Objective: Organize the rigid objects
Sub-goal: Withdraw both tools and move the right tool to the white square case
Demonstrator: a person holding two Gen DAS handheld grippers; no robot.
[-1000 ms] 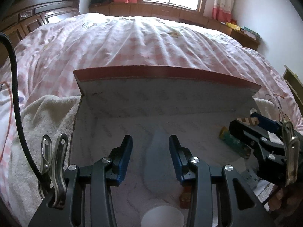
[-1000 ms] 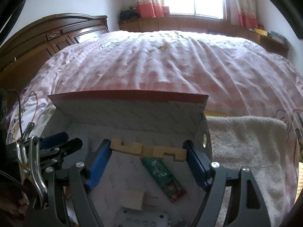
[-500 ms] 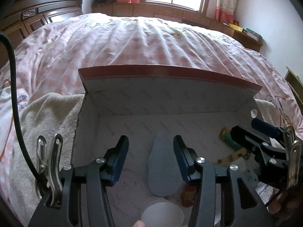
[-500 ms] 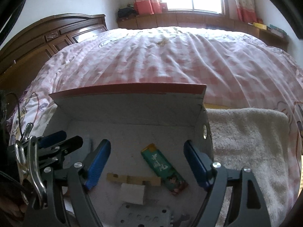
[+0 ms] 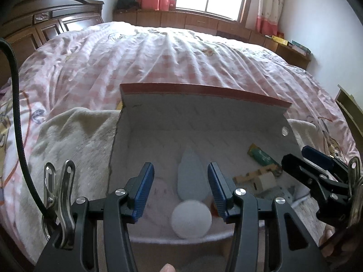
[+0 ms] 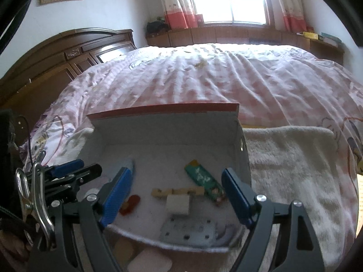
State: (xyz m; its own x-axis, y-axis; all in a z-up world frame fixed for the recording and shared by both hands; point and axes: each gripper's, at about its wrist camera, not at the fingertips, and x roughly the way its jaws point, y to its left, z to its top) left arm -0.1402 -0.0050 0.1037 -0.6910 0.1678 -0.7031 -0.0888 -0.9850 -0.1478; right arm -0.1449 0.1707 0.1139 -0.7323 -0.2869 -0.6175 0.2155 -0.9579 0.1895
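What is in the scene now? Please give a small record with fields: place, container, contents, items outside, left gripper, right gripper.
place: bed with pink checked cover, pale towel under the box
container: open box, lid standing up at the far side
contents: green packet, wooden piece, white block, grey plate, blue-grey flat piece, white disc, small red item
items outside: two pale items near the front wall, unclear
left gripper: open, empty
right gripper: open, empty

Pink-checked bedspread (image 5: pixel 181 56), red-edged white box (image 5: pixel 204 90), green packet (image 6: pixel 203 178), blue-padded tool fingers (image 6: pixel 116 196).
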